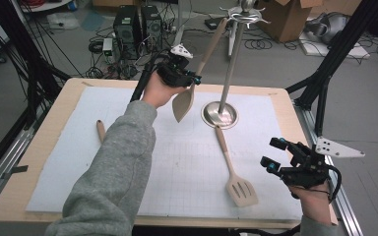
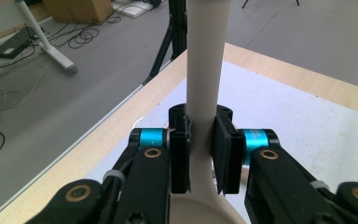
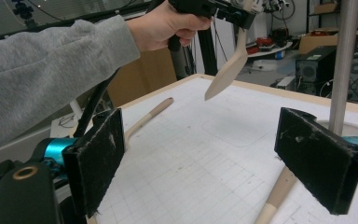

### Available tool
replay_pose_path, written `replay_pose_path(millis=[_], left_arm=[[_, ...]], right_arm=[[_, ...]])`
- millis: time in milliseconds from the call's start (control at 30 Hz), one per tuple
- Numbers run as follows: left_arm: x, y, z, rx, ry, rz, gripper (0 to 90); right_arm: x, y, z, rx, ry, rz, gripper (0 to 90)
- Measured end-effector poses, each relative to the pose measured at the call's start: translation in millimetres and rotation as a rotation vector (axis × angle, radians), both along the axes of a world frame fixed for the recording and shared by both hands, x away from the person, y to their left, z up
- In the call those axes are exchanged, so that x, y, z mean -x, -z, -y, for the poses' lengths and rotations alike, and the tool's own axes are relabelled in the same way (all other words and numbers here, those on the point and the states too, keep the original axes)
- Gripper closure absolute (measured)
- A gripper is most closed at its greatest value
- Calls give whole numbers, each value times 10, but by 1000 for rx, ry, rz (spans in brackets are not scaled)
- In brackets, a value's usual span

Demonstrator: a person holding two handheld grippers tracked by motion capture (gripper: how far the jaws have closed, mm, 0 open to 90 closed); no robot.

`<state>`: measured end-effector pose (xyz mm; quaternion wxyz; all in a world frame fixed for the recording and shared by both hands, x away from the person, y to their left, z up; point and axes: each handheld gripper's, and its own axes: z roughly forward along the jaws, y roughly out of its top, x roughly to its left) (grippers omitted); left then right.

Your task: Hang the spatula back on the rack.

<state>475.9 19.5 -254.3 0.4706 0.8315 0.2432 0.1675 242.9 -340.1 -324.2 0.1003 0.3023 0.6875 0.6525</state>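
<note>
right gripper (image 1: 274, 154) sits low at the near right corner of the table (image 1: 24, 162), just above the white mat (image 1: 78, 147), jaws standing wide with nothing between them. in the right gripper view the two black pads (image 3: 98, 158) frame bare gridded mat, and a wooden handle end lies under the right-hand pad.

slotted spatula (image 1: 234, 172) lies flat on the mat just left of the right gripper, head toward the near edge, handle pointing at the stand's base.

a second wooden handle (image 1: 101, 131) lies on the mat at the left, partly hidden by the grey sleeve (image 1: 118, 162).

left gripper (image 1: 189, 78) is raised over the far half of the mat, jaws narrow and clamped on the neck of a wooden spoon (image 1: 184, 101). spoon hangs clear of the table, bowl down, handle slanting up toward the top of the stand (image 1: 231, 64). in the left gripper view the pads (image 2: 226, 149) press both sides of the neck just above the bowl.

stand is upright on its round base, just right of the spoon.
</note>
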Motion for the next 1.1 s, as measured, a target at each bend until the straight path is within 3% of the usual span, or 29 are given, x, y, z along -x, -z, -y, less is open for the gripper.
replay_pose_path(millis=[400,1100], left_arm=[[-80,49,171,-12,-12,-5,779],[-112,90,258,-14,-45,12,775]], right_arm=[[-19,32,40,-7,4,-11,149],[-1,26,80,-17,9,-4,148]])
